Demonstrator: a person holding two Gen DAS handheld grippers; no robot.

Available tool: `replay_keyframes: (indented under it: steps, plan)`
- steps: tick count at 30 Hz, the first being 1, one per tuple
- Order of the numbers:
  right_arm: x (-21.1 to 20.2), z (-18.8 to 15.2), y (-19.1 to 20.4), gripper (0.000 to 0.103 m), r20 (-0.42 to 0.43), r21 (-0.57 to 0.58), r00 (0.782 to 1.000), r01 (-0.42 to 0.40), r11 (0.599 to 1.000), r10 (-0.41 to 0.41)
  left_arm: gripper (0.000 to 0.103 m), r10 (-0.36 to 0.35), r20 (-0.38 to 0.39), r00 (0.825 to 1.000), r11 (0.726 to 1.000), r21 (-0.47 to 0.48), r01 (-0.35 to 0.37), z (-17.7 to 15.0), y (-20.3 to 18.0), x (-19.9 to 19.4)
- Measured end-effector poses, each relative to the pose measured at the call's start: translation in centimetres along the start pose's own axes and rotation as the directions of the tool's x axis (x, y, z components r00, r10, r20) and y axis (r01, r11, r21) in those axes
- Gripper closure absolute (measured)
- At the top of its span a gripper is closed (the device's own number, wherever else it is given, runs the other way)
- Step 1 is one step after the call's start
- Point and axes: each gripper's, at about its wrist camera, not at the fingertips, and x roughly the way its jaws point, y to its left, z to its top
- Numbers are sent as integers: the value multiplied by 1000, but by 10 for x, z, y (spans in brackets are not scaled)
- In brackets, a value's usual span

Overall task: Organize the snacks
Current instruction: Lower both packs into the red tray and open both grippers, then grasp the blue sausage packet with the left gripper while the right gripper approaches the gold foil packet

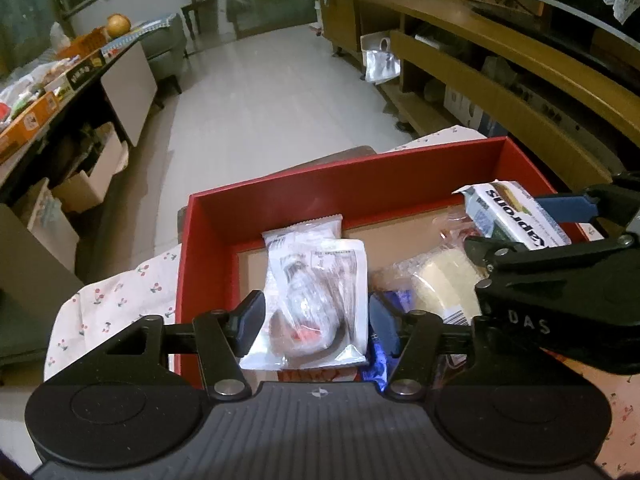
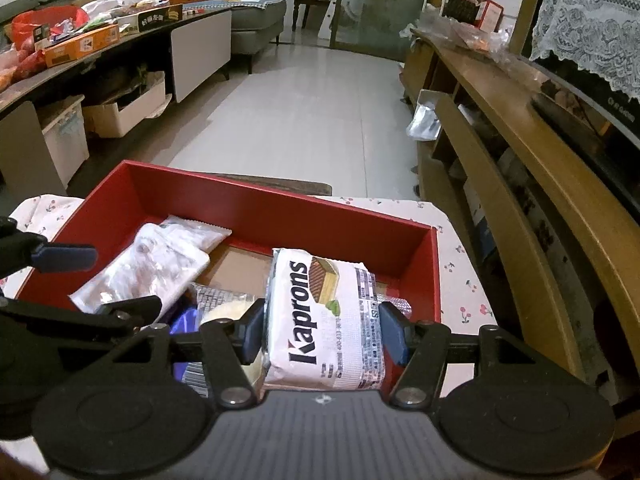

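Red box [image 2: 280, 208], R tool [image 2: 320, 332] gripping wafers [image 2: 320, 320] (Kaprons)

Right gripper [image 2: 322, 334] low over a red box [image 2: 280, 210], pads pressed on either side of a white Kaprons wafer pack [image 2: 320, 320]. Pack tilted, far end over the box's brown floor. Left of it, inside the box, a silvery-white pouch [image 2: 148, 268] and a pale round snack in clear wrap [image 2: 228, 310]. Left gripper [image 2: 76, 280] at the picture's left edge. Box on a cherry-print cloth [image 2: 460, 272].
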Motion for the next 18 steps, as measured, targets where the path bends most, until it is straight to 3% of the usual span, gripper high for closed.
replay_keyframes:
  steps: [18]
  plan:
    - [-20, 4, -6, 28, 36, 10, 999, 14, 1000, -15, 23, -23, 29, 999, 999, -47, 25, 2, 12, -17]
